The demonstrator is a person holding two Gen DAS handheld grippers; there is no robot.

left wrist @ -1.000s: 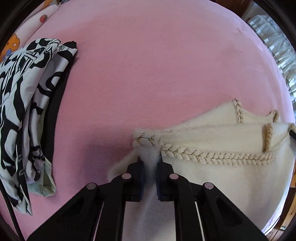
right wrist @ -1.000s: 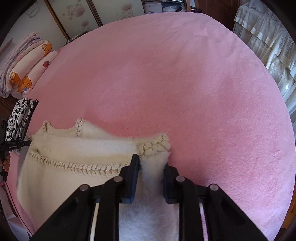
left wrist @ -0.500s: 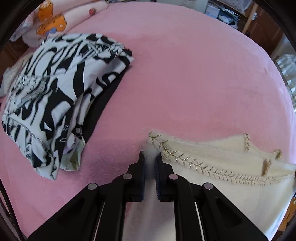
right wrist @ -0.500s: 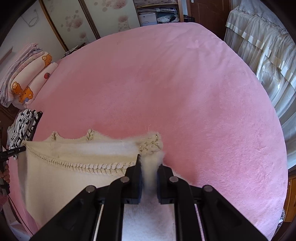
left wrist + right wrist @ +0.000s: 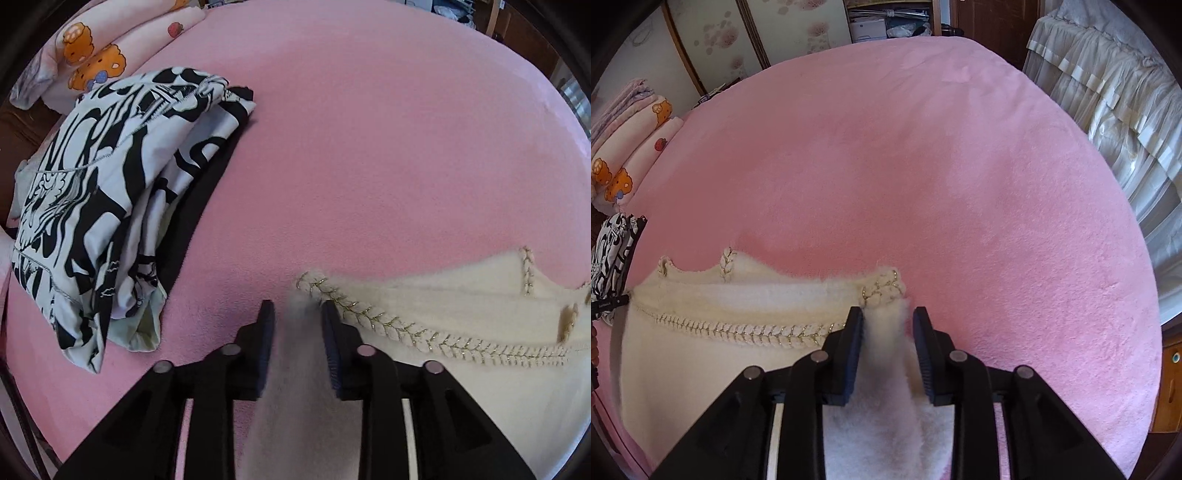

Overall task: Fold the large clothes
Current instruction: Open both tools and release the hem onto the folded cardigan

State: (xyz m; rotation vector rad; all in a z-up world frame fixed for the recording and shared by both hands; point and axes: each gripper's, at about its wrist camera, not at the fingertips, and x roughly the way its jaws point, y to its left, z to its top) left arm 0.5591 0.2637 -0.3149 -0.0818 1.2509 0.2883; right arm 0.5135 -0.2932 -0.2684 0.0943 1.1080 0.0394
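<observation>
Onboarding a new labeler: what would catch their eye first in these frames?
The pink blanket fills both views. On it, nearest the cameras, lies a fluffy cream garment with braided gold-flecked trim. The left gripper and right gripper, jaws just opened, each straddle a corner of it; a black-and-white patterned garment lies folded left.

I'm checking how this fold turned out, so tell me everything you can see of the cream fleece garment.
The cream fleece garment looks thick and fluffy, edged with braided cream trim flecked with gold thread. It lies flat on the pink plush bedspread, folded over so layered edges show along its far side. The left gripper and right gripper each straddle a far corner; both jaws have just been opening, with fleece between them but no longer pinched.
</observation>
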